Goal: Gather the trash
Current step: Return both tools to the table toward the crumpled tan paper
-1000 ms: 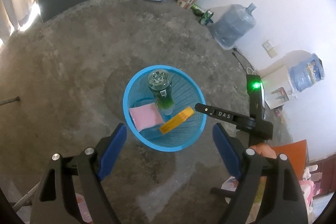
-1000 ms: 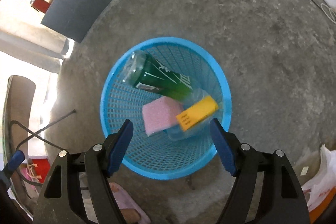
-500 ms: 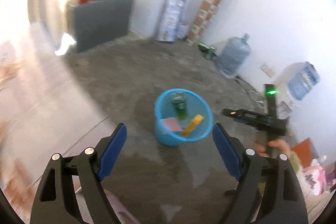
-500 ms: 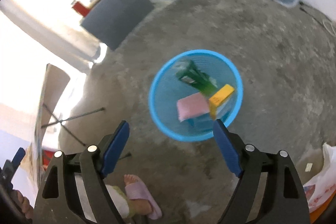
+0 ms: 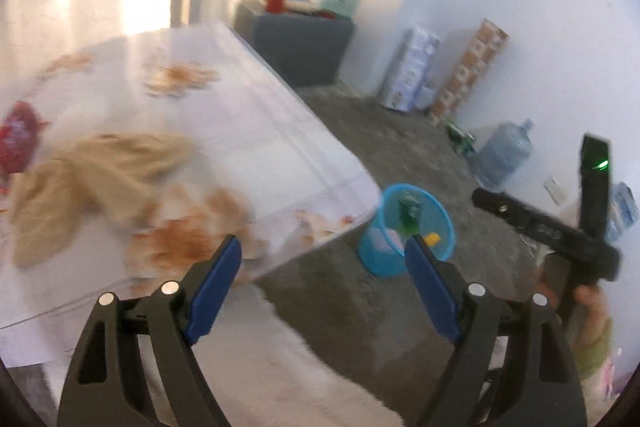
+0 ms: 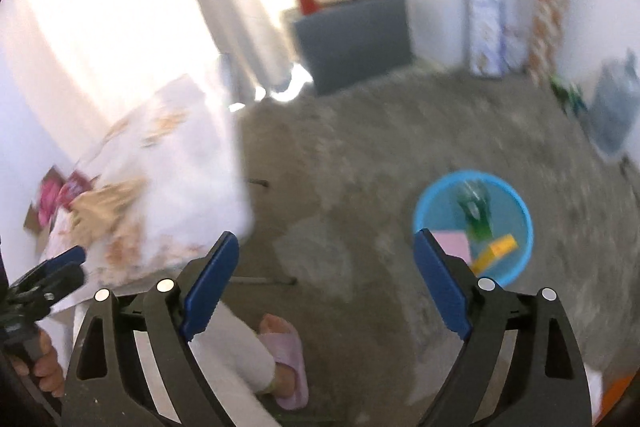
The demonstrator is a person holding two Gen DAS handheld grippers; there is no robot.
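Observation:
A blue mesh trash basket (image 5: 376,259) (image 6: 520,259) stands on the concrete floor. In it are a green bottle (image 5: 408,213) (image 6: 476,211), a pink sponge-like pad (image 6: 454,245) and a yellow box (image 6: 498,251). My left gripper (image 5: 322,285) is open and empty, raised over the corner of a table with a floral cloth (image 5: 240,131). On the table lie a crumpled beige rag (image 5: 80,179) (image 6: 102,211) and a red wrapper (image 5: 16,143). My right gripper (image 6: 324,285) is open and empty, high above the floor, left of the basket. It also shows in the left wrist view (image 5: 560,231).
A dark cabinet (image 5: 304,47) with a red bottle stands at the far wall. Cardboard boxes (image 5: 412,71), green cans and a water jug (image 5: 504,155) line the right wall. The person's leg and pink slipper (image 6: 286,351) are below my right gripper.
Both grippers have lifted away from the basket and swung left. The table with the rag and wrapper has come into view. The basket now looks small and far.

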